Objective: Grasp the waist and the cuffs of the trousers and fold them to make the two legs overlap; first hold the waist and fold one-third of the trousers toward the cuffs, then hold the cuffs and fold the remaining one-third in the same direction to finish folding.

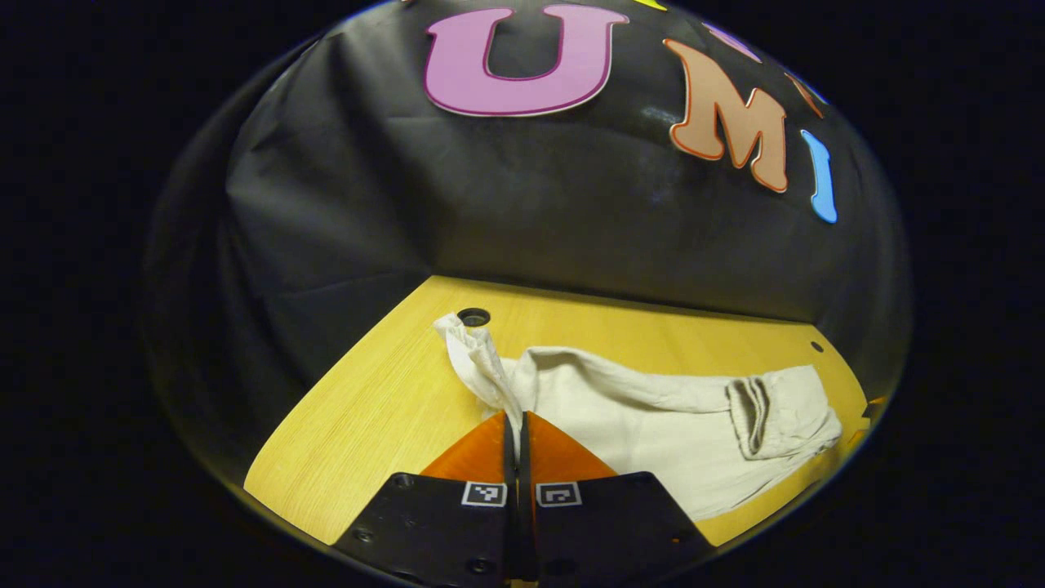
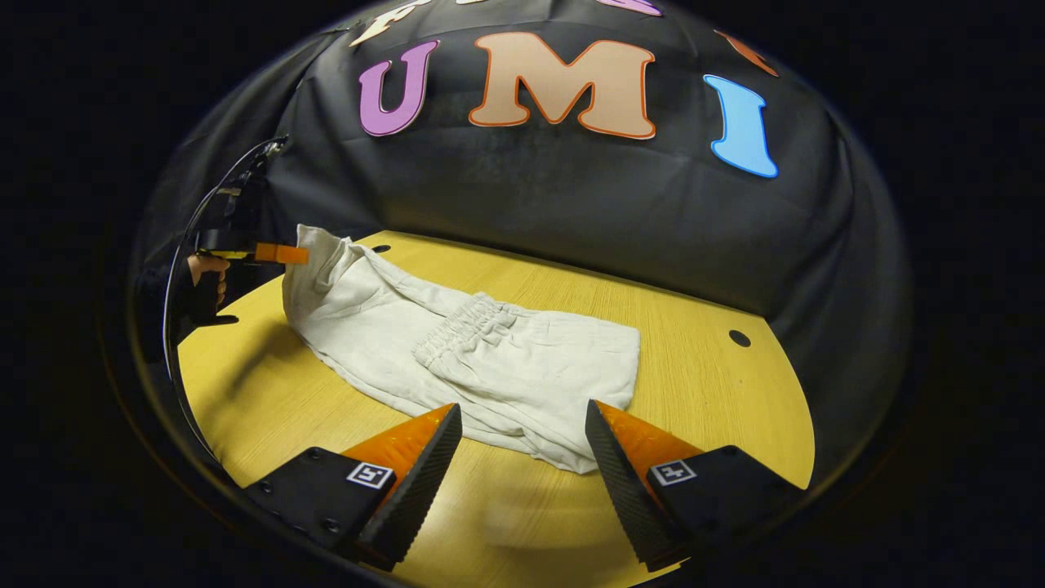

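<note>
Evidently past the first fold: trousers [image 2: 490,359] lying pale and rumpled across the middle of the counter [image 2: 718,392], with the gathered waistband [image 2: 461,322] turned over onto the mid-section. At the far end, cuffs [image 1: 478,351] raised off the wood in a twisted strip, pinched in the left tool [image 1: 518,425], fingers closed tight on the cloth with no gap to speak of. Cannot tell whether both legs' cuffs sit in that pinch or just one layer.

Nearer the folded end, the right tool [image 2: 522,408] spread wide, gripping nothing, hovering just beside the near edge of the fabric. A hand [image 2: 204,273] on the left tool's handle at the counter's far side.

Likely troubles from here, as a judgement:
- Carrying the cuffs over from a single corner pinch: probable sagging of the free side, and a skewed, roped-up last third.
- With only one layer caught, peeling of the two legs apart mid-swing, undoing the overlap.
- With thin cloth and a narrow bite, slipping out partway and dropping short of the waistband.
- Pulling low instead of lifting: dragging the whole bundle along the smooth wood, toward the counter's edge, and rucking the waist fold.

Best guarded against by bringing the idle right tool onto the other cuff corner first.
</note>
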The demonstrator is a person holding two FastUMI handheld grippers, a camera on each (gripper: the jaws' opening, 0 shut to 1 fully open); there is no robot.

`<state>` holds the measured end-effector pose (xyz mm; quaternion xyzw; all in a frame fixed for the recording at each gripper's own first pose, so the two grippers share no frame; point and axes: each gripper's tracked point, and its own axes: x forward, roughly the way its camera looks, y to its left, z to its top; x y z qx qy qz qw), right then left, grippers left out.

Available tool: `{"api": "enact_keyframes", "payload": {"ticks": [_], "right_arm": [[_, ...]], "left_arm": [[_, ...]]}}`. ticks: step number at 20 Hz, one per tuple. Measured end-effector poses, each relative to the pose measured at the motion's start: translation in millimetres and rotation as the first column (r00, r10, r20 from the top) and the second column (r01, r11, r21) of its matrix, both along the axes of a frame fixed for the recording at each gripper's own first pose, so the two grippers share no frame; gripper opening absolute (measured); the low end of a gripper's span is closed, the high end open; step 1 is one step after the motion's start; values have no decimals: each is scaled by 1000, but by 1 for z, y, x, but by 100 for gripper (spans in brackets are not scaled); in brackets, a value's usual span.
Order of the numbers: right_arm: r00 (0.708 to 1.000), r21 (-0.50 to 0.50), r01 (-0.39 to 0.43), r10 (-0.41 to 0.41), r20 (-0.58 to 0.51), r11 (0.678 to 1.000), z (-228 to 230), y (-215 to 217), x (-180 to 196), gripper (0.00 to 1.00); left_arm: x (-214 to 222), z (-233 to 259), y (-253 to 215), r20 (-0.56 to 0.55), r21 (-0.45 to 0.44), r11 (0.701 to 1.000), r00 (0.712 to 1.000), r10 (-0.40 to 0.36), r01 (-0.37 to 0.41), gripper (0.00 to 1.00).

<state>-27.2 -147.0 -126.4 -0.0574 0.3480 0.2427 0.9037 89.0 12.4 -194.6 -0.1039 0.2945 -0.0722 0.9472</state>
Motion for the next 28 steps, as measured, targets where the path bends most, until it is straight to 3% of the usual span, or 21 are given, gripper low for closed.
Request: {"api": "enact_keyframes", "payload": {"ticks": [16, 28], "right_arm": [[981, 61, 193, -191, -38, 979, -4, -69, -15, 98], [968, 53, 248, -246, -50, 967, -7, -99, -30, 98]], "left_arm": [[18, 86, -127, 103, -24, 976, 972, -213, 216, 0], [13, 124, -257, 152, -45, 901, 894, -421, 432, 0]]}}
